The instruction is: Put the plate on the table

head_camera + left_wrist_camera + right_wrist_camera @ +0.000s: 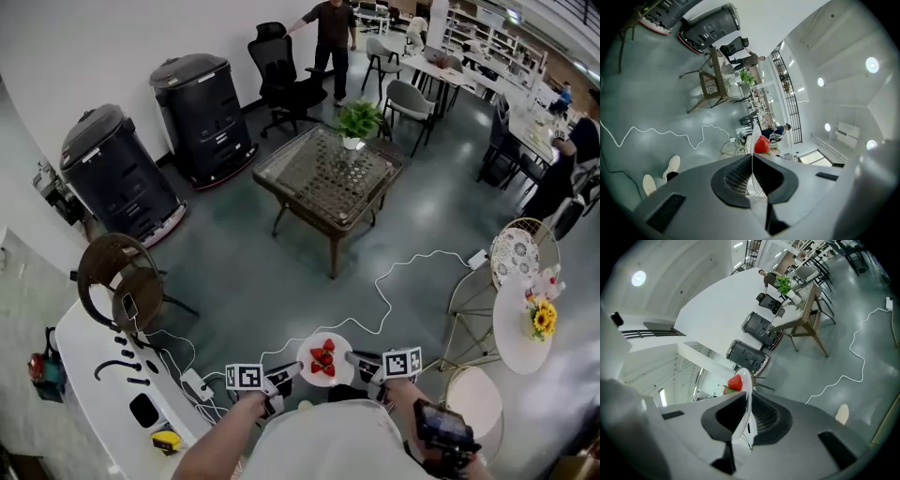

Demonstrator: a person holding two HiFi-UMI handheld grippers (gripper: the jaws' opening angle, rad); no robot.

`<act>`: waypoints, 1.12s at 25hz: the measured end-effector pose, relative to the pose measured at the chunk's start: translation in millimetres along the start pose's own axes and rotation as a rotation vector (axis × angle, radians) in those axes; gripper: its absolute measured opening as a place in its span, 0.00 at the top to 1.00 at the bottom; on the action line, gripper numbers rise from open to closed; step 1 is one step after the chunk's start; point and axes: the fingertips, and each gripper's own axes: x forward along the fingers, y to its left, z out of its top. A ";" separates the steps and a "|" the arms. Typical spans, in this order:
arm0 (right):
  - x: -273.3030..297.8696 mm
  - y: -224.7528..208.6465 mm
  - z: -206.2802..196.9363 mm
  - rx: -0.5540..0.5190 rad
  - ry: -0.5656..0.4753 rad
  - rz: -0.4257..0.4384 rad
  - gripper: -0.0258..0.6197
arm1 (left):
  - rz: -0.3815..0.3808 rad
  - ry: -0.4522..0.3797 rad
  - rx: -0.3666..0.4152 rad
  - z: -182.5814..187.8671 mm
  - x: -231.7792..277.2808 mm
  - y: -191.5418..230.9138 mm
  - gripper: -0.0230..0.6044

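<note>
I hold a white plate (325,359) with strawberries (322,357) low in front of my body, over the grey floor. My left gripper (291,371) is shut on its left rim and my right gripper (355,359) on its right rim. In the left gripper view the plate (751,140) stands edge-on between the pads of the left gripper (751,158), a strawberry (761,144) showing above. The right gripper view shows the plate (746,386) clamped in my right gripper (746,401), with a strawberry (735,383) on it. A glass-topped wicker table (328,178) stands some way ahead.
A potted plant (359,120) sits on the table's far corner. A white cable (394,277) snakes over the floor. At the right stands a round white side table (520,349) with flowers, at the left a white counter (98,380). Two black machines (117,173) line the wall.
</note>
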 end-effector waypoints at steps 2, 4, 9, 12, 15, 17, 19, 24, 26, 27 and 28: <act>1.8 -7.6 20.4 -0.005 0.005 0.013 0.91 | 0.013 -0.011 -0.003 16.3 11.7 -0.4 0.94; -1.6 -18.7 42.2 -0.002 0.002 0.022 0.91 | 0.023 -0.008 0.005 32.3 30.6 -3.0 0.94; -9.0 -45.8 99.2 -0.010 -0.004 0.041 0.91 | 0.044 -0.002 0.023 73.3 80.8 -8.3 0.94; -19.1 -59.5 126.6 -0.010 -0.007 0.046 0.91 | 0.046 -0.005 0.022 89.0 107.9 -13.6 0.94; -29.9 -74.2 152.4 -0.009 -0.013 0.047 0.91 | 0.046 0.001 0.028 104.3 134.7 -21.0 0.94; -36.0 -84.9 165.9 -0.007 -0.013 0.053 0.91 | 0.053 0.003 0.034 111.7 150.6 -23.7 0.94; -41.8 -95.4 180.0 -0.003 -0.010 0.056 0.91 | 0.060 0.006 0.041 120.8 167.4 -26.3 0.94; -47.1 -103.5 193.5 0.010 -0.021 0.065 0.91 | 0.069 0.020 0.053 130.8 182.6 -31.2 0.94; -46.3 -105.2 196.0 0.001 -0.025 0.067 0.91 | 0.076 0.020 0.063 133.3 184.1 -32.5 0.94; -44.7 -106.6 199.0 -0.002 -0.028 0.067 0.91 | 0.080 0.018 0.066 136.4 185.3 -32.6 0.94; -41.9 -108.4 203.5 -0.001 -0.033 0.067 0.91 | 0.083 0.016 0.068 141.4 186.8 -31.9 0.94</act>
